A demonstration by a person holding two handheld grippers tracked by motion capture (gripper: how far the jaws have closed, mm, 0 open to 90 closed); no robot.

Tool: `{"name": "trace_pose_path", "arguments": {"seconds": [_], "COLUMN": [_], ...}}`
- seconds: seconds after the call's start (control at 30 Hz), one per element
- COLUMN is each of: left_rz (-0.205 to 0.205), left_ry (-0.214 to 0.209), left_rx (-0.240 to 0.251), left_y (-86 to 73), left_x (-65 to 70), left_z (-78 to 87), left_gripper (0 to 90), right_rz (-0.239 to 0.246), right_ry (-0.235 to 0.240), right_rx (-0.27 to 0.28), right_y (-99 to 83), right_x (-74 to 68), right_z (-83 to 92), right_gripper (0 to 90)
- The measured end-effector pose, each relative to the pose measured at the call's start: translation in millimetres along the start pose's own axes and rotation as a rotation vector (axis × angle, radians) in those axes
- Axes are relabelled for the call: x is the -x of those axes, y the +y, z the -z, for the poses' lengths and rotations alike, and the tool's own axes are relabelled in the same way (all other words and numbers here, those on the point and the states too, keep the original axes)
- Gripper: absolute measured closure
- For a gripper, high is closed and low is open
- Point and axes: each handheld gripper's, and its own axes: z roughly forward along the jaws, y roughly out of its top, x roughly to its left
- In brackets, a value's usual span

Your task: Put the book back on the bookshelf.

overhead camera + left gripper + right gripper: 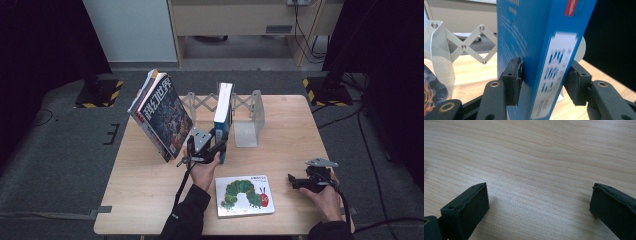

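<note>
Left gripper [541, 83] jaws straddle the spine of the blue book [541, 45] standing upright in the expanding rack [247, 107]; the left pad touches the cover, the right pad stands just off it, so the grip looks released. Right gripper [539, 202] rests idle, jaws wide and empty, over bare bench [536, 150]. Caterpillar book [244, 195] lies flat, likely next.

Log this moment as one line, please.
left claw: astride upright blue book, right pad off | right claw: open over table | caterpillar book: flat
</note>
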Motion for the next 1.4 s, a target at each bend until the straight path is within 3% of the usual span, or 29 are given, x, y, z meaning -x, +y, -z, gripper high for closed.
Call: {"name": "trace_pose_path", "arguments": {"seconds": [0.13, 0.27, 0.5, 0.77, 1.03, 1.2, 1.27, 1.4], "left_rz": [0.016, -0.019, -0.014, -0.003, -0.005, -0.012, 0.009, 0.015], "left_ry": [-0.011, 0.010, 0.012, -0.005, -0.019, -0.039, -0.052, -0.052], "left_rx": [0.013, 0.026, 0.034, 0.035, 0.016, -0.019, -0.037, -0.042], "left_y": [-6.9, -7.1, -7.2, -6.1, -2.2, -12.2, -21.5, -21.1], "left_x": [-1.1, 6.9, 13.3, 9.5, 3.1, 1.5, -1.9, -2.0], "left_z": [-2.6, -7.1, -16.6, -24.6, -29.0, -20.8, -20.0, -21.2], "left_gripper": [50.1, 51.0, 48.2, 45.6, 45.1, 49.4, 51.4, 51.3], "right_rz": [-0.001, 0.000, -0.001, -0.004, -0.001, -0.002, -0.001, 0.000], "right_ry": [0.000, 0.000, 0.001, 0.000, 0.001, 0.002, 0.002, 0.002], "right_rx": [-0.001, 0.000, -0.001, -0.002, -0.001, -0.001, -0.001, -0.001], "right_y": [0.0, 0.0, 0.0, 0.0, 0.0, 0.0, -0.1, -0.1], "right_x": [-0.1, 0.0, -0.1, -0.3, -0.2, -0.2, -0.2, -0.2], "right_z": [0.0, 0.0, 0.0, 0.1, 0.0, 0.0, 0.0, 0.0], "right_gripper": [2.5, 2.5, 2.5, 2.5, 2.5, 2.4, 2.4, 2.4]}}
